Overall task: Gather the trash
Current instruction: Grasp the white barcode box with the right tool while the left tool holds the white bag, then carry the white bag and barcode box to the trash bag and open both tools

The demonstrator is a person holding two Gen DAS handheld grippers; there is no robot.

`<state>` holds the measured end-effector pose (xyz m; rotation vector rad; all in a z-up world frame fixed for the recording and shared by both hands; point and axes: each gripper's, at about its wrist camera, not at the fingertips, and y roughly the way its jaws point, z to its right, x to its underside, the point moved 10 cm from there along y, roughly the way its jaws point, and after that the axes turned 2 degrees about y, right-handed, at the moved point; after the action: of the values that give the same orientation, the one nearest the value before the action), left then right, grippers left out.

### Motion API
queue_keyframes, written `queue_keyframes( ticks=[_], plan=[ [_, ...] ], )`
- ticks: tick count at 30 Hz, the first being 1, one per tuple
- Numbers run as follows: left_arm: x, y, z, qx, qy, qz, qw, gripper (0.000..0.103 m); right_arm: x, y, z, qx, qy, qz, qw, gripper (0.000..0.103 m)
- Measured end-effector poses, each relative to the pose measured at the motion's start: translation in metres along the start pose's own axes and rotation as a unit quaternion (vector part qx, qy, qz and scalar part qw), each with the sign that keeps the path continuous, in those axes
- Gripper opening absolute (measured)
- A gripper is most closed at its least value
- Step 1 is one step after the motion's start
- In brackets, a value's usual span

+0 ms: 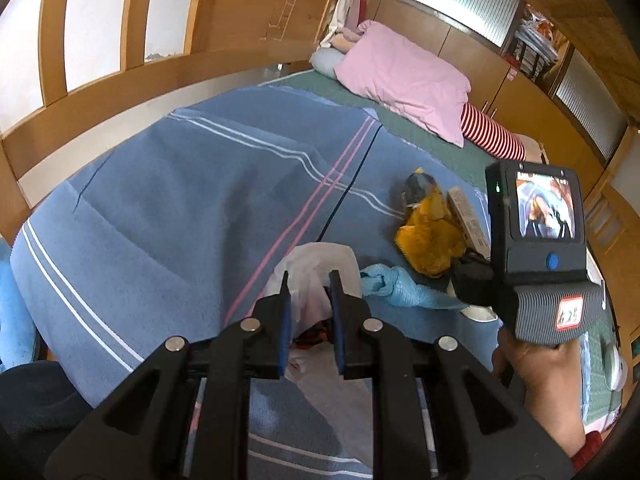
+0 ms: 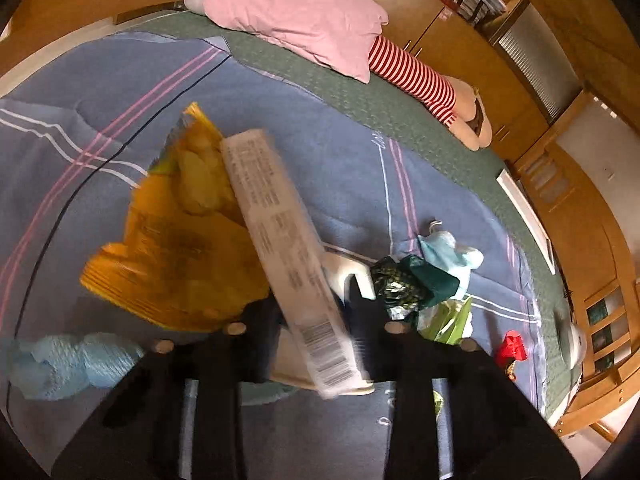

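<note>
White plastic bag [image 1: 316, 280] is pinched between our left gripper [image 1: 310, 300], jaws pressed together, over the blue blanket [image 1: 168, 200]; the right hand [image 1: 536, 364] holds its gripper near the blanket's right edge. On the right wrist view, our right gripper [image 2: 316, 312] clamps a long carton [image 2: 280, 248] beside a yellow chip bag [image 2: 180, 248].

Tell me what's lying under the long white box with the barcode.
The long white box lies across a yellow snack bag on the blue blanket. Near its barcode end, something white pokes out. The box hides whatever else is beneath it.
</note>
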<state>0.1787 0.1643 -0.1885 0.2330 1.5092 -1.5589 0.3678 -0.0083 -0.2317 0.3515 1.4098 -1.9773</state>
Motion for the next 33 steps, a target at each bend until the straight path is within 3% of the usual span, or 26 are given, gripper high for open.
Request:
queue_keyframes(
  ticks=[6,13,18,25,30,33],
  plan=[
    [0.0,0.002,0.003,-0.001,0.008,-0.001,1.0,0.018,0.001,-0.032,0.021,-0.022,0.037,0.044,0.998,0.028],
    [-0.001,0.0,0.016,0.0,0.039,0.009,0.9992,0.018,0.029,-0.088,0.064,-0.096,0.111,0.073,0.987,0.028],
    [-0.001,-0.005,0.031,-0.003,0.083,0.021,0.9964,0.018,0.086,-0.105,0.097,-0.14,0.185,0.034,0.972,0.028],
    [0.016,-0.001,0.067,0.016,0.167,0.006,0.9859,0.018,0.171,-0.099,0.108,-0.148,0.241,-0.05,0.958,0.028],
    [0.032,0.007,0.083,0.033,0.2,-0.019,0.979,0.018,0.197,-0.088,0.117,-0.153,0.273,-0.076,0.947,0.028],
    [0.035,0.008,0.087,0.034,0.206,-0.024,0.9776,0.018,0.2,-0.088,0.118,-0.153,0.275,-0.076,0.946,0.028]
  ],
)
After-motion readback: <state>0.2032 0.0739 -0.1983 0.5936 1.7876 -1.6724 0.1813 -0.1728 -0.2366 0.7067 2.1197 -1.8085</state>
